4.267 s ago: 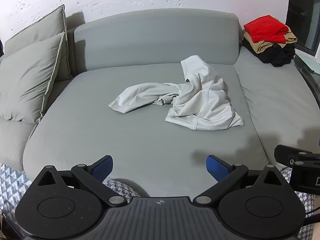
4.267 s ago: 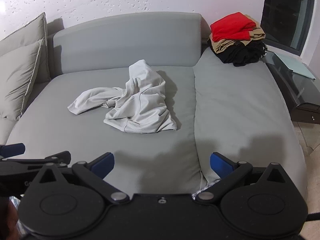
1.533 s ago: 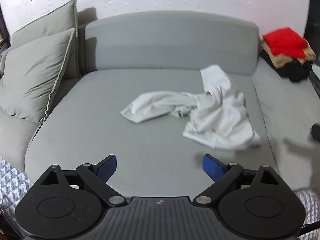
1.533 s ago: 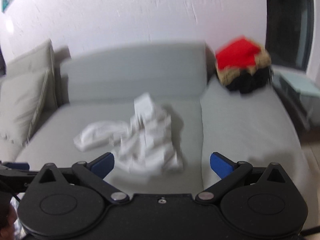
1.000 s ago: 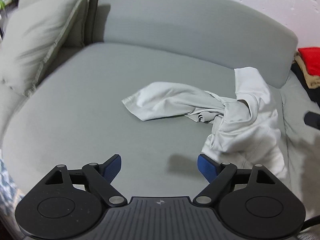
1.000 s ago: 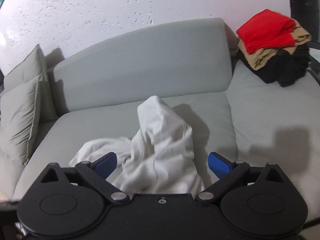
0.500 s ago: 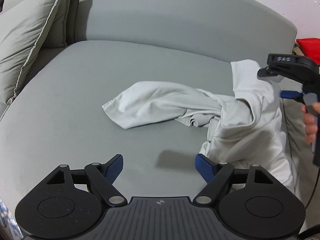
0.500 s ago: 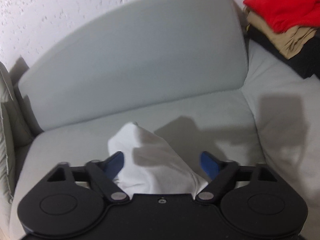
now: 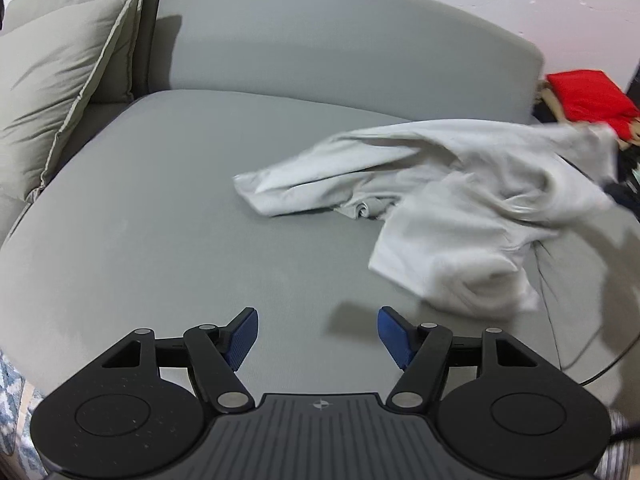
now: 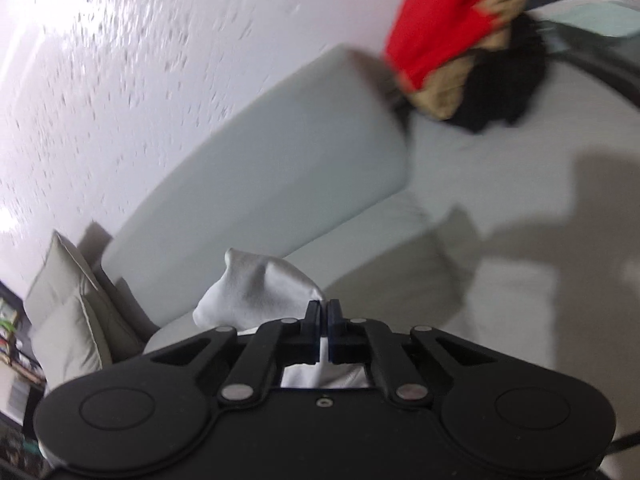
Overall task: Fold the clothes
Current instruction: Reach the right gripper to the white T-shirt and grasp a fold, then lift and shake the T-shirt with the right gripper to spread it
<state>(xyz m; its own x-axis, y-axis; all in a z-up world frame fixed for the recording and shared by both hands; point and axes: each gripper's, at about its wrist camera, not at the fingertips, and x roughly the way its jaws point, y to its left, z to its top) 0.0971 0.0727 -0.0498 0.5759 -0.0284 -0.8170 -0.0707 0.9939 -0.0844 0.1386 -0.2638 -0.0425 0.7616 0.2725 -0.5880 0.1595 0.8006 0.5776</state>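
A crumpled white garment lies on the grey sofa seat. Its right end is lifted and stretched toward the right edge of the left wrist view, where it is blurred. My right gripper is shut on a fold of this white garment, and cloth bulges out past the closed jaws. The right wrist view is tilted. My left gripper hovers over bare seat just in front of the garment. Its jaws are closing with nothing between them.
A pile of folded clothes, red on top of tan and black, sits on the sofa's right section. Grey pillows lean at the left. The curved backrest runs behind, below a white wall.
The right gripper has shut on the garment's raised part and pulled it up to the right, rolling as it went. The garment now stretches out. The left gripper's jaws have narrowed a little.
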